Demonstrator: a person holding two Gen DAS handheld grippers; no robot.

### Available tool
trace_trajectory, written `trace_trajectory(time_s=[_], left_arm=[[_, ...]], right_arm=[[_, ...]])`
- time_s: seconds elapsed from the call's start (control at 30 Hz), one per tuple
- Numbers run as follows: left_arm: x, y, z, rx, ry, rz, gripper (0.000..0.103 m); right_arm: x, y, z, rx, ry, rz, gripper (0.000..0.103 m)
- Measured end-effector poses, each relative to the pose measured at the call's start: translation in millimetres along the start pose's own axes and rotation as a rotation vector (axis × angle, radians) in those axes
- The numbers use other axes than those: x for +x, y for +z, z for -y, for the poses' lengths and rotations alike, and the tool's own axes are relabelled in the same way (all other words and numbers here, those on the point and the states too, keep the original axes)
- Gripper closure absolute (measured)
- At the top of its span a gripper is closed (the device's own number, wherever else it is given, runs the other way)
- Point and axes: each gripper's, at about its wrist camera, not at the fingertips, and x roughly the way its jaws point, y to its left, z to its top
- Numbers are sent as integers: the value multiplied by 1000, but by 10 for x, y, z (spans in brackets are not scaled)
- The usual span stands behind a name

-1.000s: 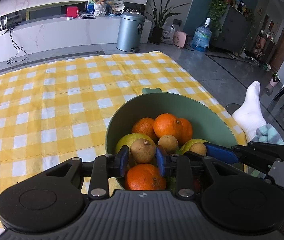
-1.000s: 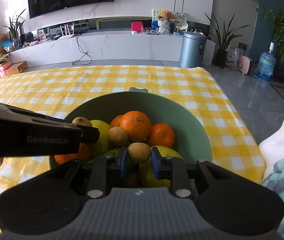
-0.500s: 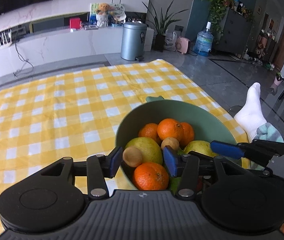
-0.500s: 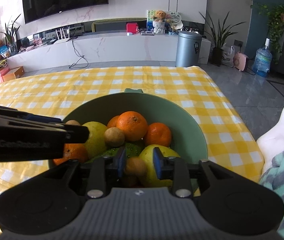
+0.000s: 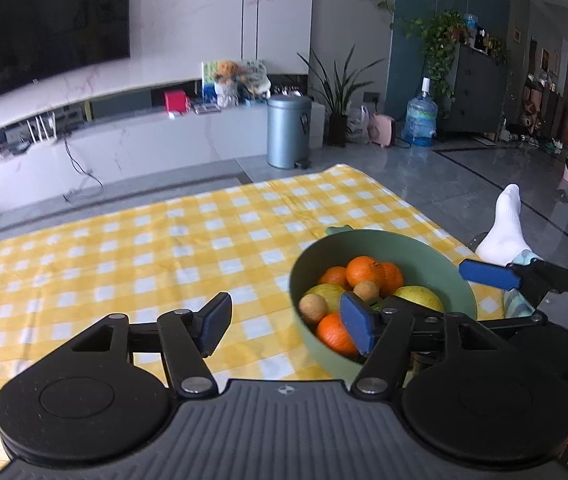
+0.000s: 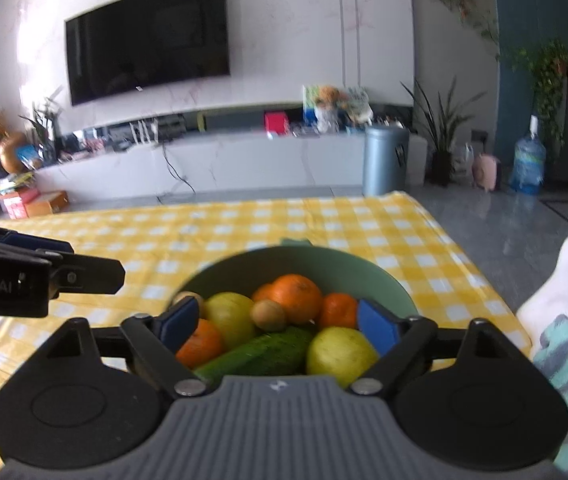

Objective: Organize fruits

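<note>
A green bowl [image 5: 460,280] [image 6: 380,276] on the yellow checked cloth holds oranges [image 5: 366,270] [image 6: 298,298], yellow-green fruits [image 6: 230,318], small brown fruits [image 5: 313,307] [image 6: 269,315] and a dark green cucumber [image 6: 264,354]. My left gripper [image 5: 286,324] hangs left of the bowl, its jaws opening with nothing between them. Over the bowl's near side my right gripper [image 6: 278,324] has its jaws opening wide above the fruit, pads touching nothing. The right gripper's blue-padded finger [image 5: 488,275] shows at the bowl's right rim in the left wrist view.
The yellow checked cloth [image 5: 164,256] spreads left and behind the bowl. A person's white-socked foot [image 5: 502,228] [image 6: 556,284] lies off the cloth's right edge. A grey bin [image 5: 288,132], a water bottle [image 5: 420,122] and a low white cabinet [image 6: 204,164] stand far back.
Both grippers let go of their small brown fruits into the bowl and opened wide. Both have lifted and drawn back; the left one has swung to the left of the bowl.
</note>
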Motion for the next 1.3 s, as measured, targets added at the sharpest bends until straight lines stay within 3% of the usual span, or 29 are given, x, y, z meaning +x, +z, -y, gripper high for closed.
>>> trace_trajectory(time_s=[0.3, 0.53, 0.8, 0.97, 1.1, 1.3], left_arm=[[-436, -167, -48, 57, 72, 123, 17], [-651, -306, -20, 73, 88, 181, 15], [-792, -487, 46, 100, 147, 205, 15], [-787, -555, -68, 35, 144, 157, 10], [-661, -586, -179, -26, 204, 73, 10], [-575, -668, -373, -109, 256, 27, 10]], right_arm=[[-482, -79, -171, 25, -16, 134, 8], [-848, -166, -231, 103, -29, 132, 4], [-1230, -227, -484, 39, -2, 140, 4], [-1304, -234, -669, -22, -12, 94, 4], [-1275, -222, -767, -49, -41, 52, 4], [-1142, -220, -834, -46, -66, -2, 4]])
